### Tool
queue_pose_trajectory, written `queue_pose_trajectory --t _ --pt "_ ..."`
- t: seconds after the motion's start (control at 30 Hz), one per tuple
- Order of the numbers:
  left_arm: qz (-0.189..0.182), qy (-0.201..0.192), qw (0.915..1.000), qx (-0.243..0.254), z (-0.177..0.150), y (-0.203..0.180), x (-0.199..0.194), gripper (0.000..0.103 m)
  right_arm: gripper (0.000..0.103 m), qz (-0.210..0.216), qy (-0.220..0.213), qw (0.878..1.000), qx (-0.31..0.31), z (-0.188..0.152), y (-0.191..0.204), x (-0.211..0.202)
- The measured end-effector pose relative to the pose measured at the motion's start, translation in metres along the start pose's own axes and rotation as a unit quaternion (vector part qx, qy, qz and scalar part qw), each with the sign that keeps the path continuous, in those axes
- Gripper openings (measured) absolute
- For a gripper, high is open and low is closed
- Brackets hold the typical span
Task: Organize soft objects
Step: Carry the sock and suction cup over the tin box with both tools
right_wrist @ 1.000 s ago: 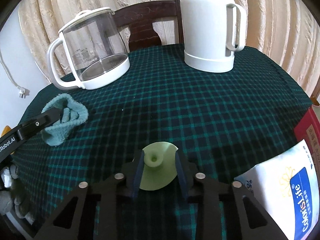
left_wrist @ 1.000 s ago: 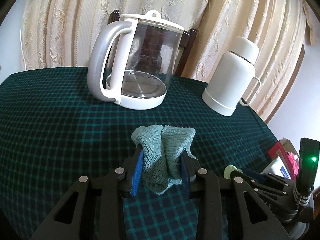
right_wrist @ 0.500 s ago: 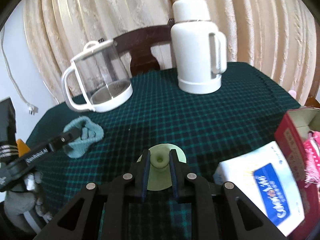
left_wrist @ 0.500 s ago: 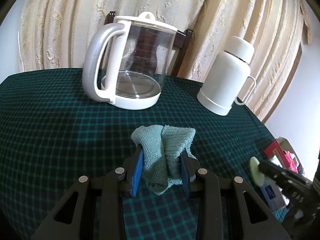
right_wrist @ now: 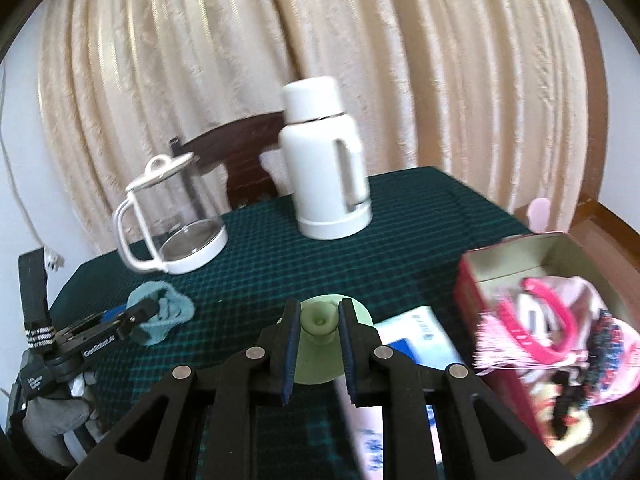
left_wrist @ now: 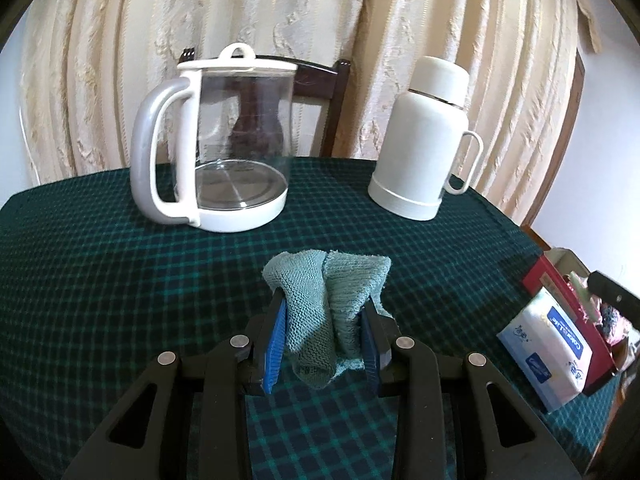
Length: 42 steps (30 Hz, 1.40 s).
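Note:
A bunched teal knitted cloth hangs between the blue pads of my left gripper, which is shut on it above the green plaid tablecloth. From the right wrist view the same cloth and left gripper show at the lower left. My right gripper is shut on the knob of a pale green soft suction-cup piece, lifted above the table. A red open box with pink soft items stands to the right.
A glass kettle with a white handle and a white thermos jug stand at the table's back. A white and blue tissue pack lies against the red box at the right edge. A dark chair back and curtains are behind.
My right gripper closed tighter on the green piece and rose with it off the table, swinging right toward the red box. My left gripper shifted a little, the cloth still in it.

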<state>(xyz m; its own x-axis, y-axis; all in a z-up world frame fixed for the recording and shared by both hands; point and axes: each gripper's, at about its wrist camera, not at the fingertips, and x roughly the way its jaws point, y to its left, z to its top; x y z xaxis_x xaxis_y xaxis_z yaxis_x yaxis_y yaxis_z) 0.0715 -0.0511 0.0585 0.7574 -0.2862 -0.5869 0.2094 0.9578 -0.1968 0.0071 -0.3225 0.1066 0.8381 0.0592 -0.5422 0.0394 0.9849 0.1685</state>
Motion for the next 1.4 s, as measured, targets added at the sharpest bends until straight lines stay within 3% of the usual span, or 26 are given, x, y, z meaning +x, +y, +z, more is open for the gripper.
queue_pose_trajectory --t 0.57,1.1,1.17,1.27,1.4 --pt "-0.015 -0.017 0.9988 0.042 0.002 -0.048 -0.017 0.034 0.02 -0.092 -0.045 0.993 0.056 -0.001 -0.083 -0.043" --pt "-0.084 -0.028 0.9928 0.08 0.002 -0.12 -0.037 0.034 0.021 -0.152 -0.034 0.984 0.089 -0.02 -0.137 -0.052" --pt "-0.089 -0.028 0.992 0.085 0.001 -0.127 -0.038 0.034 0.023 -0.151 -0.028 0.984 0.091 -0.022 -0.141 -0.05" --pt "-0.096 -0.026 0.9908 0.092 0.001 -0.138 -0.038 0.034 0.041 -0.15 -0.024 0.983 0.1 -0.026 -0.147 -0.048" --pt "-0.104 -0.024 0.9894 0.099 0.002 -0.148 -0.037 0.034 0.044 -0.149 -0.031 0.982 0.108 -0.029 -0.154 -0.053"
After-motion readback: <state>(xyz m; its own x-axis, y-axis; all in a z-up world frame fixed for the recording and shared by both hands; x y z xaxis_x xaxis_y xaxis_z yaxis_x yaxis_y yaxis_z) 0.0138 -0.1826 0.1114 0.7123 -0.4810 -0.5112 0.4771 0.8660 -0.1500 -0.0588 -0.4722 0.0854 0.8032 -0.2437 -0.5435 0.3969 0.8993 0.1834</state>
